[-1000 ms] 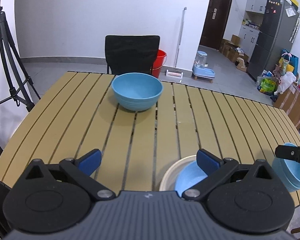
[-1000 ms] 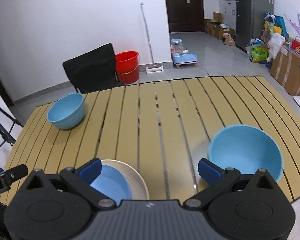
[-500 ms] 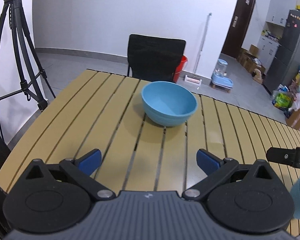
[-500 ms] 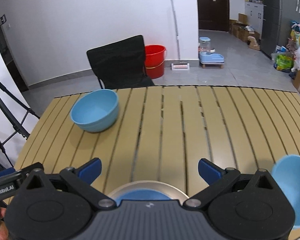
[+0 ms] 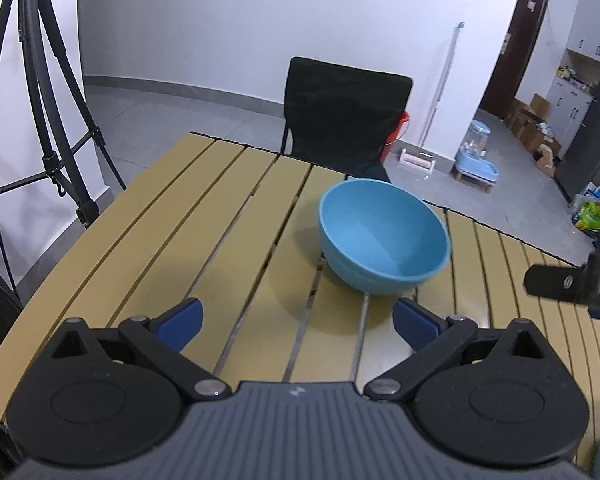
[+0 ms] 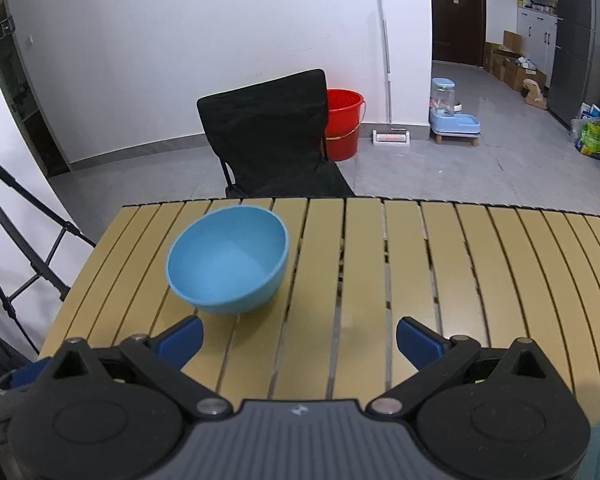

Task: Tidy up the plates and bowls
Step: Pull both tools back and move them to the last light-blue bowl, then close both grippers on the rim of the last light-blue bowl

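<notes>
A blue bowl [image 5: 383,236] stands upright on the slatted bench [image 5: 204,240], near the bench's far edge and just in front of a black chair [image 5: 342,114] drawn up to that edge. The bowl is empty as far as its interior shows. The left tool [image 5: 296,322] is above the bench on the near side of the bowl, its blue-padded fingers [image 5: 178,322] spread wide with nothing between them; the right-hand pad sits close to the bowl's near wall, and contact cannot be confirmed. In the right wrist view the same bowl [image 6: 228,260] lies ahead and to the left of the right tool [image 6: 298,338], whose fingers [image 6: 420,342] are likewise spread and grip nothing. Part of the right tool's black body [image 5: 572,282] shows at the right edge of the left wrist view, beyond the bowl's right side. Behind the chair a red bucket [image 6: 342,124] stands on the floor; a tripod [image 5: 40,92] stands off the bench's left side.
</notes>
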Demonstrator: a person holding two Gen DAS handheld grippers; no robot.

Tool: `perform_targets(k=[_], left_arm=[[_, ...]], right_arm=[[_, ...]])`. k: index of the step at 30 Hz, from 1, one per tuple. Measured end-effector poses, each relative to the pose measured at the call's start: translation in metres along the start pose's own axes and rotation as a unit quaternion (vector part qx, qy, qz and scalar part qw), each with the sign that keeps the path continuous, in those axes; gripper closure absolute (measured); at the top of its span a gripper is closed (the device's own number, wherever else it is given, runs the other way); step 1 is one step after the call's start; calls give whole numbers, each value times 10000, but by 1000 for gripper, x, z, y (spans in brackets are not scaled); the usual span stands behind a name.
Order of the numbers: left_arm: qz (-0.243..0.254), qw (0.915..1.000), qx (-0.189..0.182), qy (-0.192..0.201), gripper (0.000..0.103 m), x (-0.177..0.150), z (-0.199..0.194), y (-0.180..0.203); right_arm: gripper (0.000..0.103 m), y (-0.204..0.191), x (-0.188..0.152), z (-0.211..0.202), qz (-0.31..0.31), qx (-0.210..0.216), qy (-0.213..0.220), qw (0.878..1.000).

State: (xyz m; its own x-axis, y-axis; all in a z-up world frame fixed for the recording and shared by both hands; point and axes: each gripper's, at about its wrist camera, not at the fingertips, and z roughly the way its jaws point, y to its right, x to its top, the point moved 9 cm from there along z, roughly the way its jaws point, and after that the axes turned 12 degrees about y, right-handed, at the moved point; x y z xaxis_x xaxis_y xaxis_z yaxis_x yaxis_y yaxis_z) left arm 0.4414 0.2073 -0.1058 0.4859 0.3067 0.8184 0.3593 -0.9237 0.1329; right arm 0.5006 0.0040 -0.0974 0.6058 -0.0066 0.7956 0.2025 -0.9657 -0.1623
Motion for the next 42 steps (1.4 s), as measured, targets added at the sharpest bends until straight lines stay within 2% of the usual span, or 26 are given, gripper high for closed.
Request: perform_targets(k=[7,11,14,16,18,20,23,28,30,34,36,42], left_arm=[[-14,9998,142,-126,0,22,46,-1],[-21,9995,178,-265,3,31,73,2],[-15,9992,211,-336,9,36,93,1],[-46,9988,275,-411,20,38,107,0],[-112,9981,274,-545,27,38,118,-1],[-117,9975,297,-637,28,37,130,0],[-114,9963,369,-770,36,35,144,1],[-115,9948,364,-941,57,32,154,6],[-113,9947,368,-955,66,32,156,8],[-118,9943,255,-1027,80,31,157,14],[-116,9945,236,-1012,82,32,156,16],[-83,9951,147,-976,90,33,155,24]], right_arm=[[1,-7,34,46,-20,-84,-14,10000],[9,-12,41,74,-91,-77,-195,9997],[9,-11,44,94,-59,-78,-306,9995],[10,-9,44,106,-12,-76,-367,9993],[19,-7,44,119,70,-51,-443,9990],[22,-5,42,133,111,-31,-572,9983],[32,-4,40,155,134,-25,-743,9971],[52,-4,33,174,198,60,-979,9950],[64,-2,31,177,197,74,-1017,9946],[71,3,31,180,269,130,-1017,9944],[79,1,30,181,254,154,-1037,9942],[90,-2,27,183,217,218,-1106,9934]])
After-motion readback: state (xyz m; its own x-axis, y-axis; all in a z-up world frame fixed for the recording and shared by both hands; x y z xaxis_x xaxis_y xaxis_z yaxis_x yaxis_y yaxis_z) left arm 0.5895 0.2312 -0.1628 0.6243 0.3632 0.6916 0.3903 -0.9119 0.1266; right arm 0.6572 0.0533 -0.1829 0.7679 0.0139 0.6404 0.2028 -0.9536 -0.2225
